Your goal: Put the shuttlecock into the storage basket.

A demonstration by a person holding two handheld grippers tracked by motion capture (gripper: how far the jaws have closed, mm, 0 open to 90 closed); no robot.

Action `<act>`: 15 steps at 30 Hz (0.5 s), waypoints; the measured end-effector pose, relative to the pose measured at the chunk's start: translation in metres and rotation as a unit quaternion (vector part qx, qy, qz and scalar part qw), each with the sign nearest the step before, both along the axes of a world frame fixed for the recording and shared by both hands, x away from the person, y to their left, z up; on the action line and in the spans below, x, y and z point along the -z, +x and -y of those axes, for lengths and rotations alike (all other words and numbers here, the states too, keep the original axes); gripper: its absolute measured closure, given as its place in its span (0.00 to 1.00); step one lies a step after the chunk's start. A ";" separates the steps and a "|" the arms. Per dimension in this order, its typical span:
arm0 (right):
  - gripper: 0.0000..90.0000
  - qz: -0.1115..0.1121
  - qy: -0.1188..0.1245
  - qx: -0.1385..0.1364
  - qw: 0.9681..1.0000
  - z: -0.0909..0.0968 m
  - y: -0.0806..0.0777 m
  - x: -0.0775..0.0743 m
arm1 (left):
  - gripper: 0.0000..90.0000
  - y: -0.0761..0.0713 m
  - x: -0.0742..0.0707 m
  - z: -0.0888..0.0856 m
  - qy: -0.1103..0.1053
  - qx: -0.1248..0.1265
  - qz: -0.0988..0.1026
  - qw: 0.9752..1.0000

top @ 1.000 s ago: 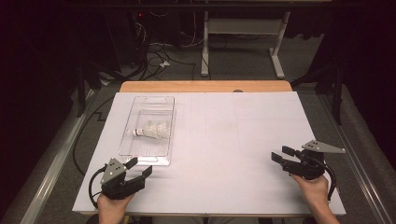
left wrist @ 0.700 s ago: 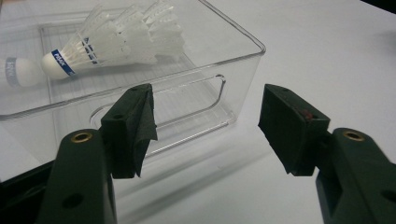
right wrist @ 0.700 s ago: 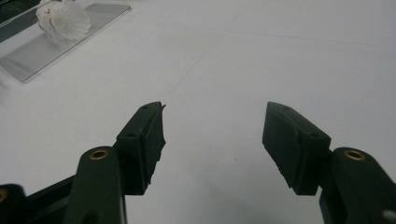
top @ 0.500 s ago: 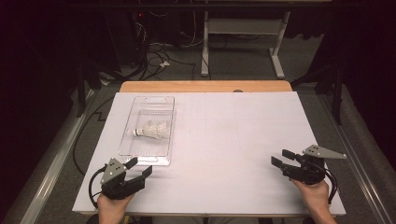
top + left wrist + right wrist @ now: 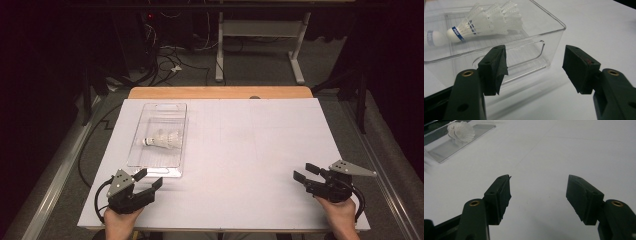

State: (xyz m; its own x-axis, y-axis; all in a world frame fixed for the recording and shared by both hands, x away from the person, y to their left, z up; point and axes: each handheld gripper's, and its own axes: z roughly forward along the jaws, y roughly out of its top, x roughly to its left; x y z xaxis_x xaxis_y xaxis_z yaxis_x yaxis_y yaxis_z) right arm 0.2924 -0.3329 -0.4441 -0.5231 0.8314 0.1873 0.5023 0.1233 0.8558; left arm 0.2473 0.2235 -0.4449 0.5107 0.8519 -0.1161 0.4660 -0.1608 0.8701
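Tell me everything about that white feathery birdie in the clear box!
The white feathered shuttlecock lies on its side inside the clear plastic rectangular box, resting on the box's floor. Its rounded white cork tip, ringed by a blue band with white lettering, points left in the high view; the feather skirt flares right. Nothing grips it.

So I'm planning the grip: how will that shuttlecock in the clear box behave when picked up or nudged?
The shuttlecock probably weighs very little: its skirt is thin white feathering. That skirt looks fragile, so a squeeze may crush it; the rounded cork end seems sturdier. Lying on its side in the clear box, it would likely roll in a curve if nudged.
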 end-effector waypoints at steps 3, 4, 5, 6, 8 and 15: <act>0.40 0.003 0.003 0.001 1.000 0.002 -0.001 0.000 | 0.41 0.000 0.000 0.000 0.000 0.000 0.000 1.000; 0.39 0.004 0.004 0.002 1.000 0.002 -0.001 0.001 | 0.41 0.000 0.000 0.000 0.000 0.000 0.000 1.000; 0.39 0.004 0.004 0.002 1.000 0.002 -0.001 0.001 | 0.41 0.000 0.000 0.000 0.000 -0.001 0.000 1.000; 0.39 0.003 0.005 0.003 1.000 0.002 -0.002 0.001 | 0.41 0.000 0.000 0.000 0.000 -0.001 0.000 1.000; 0.39 0.002 0.003 0.004 1.000 0.003 -0.001 0.001 | 0.41 0.000 0.000 -0.001 -0.001 -0.001 -0.001 1.000; 0.38 0.001 0.004 0.005 1.000 0.003 -0.001 0.003 | 0.41 0.001 0.000 -0.001 -0.002 -0.001 -0.002 1.000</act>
State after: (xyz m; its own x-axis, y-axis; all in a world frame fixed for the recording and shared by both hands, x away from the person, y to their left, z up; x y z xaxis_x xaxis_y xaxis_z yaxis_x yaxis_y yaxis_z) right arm 0.2911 -0.3362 -0.4469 -0.5153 0.8352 0.1923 0.5022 0.1123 0.8574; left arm 0.2481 0.2241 -0.4451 0.5094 0.8519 -0.1214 0.4689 -0.1565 0.8693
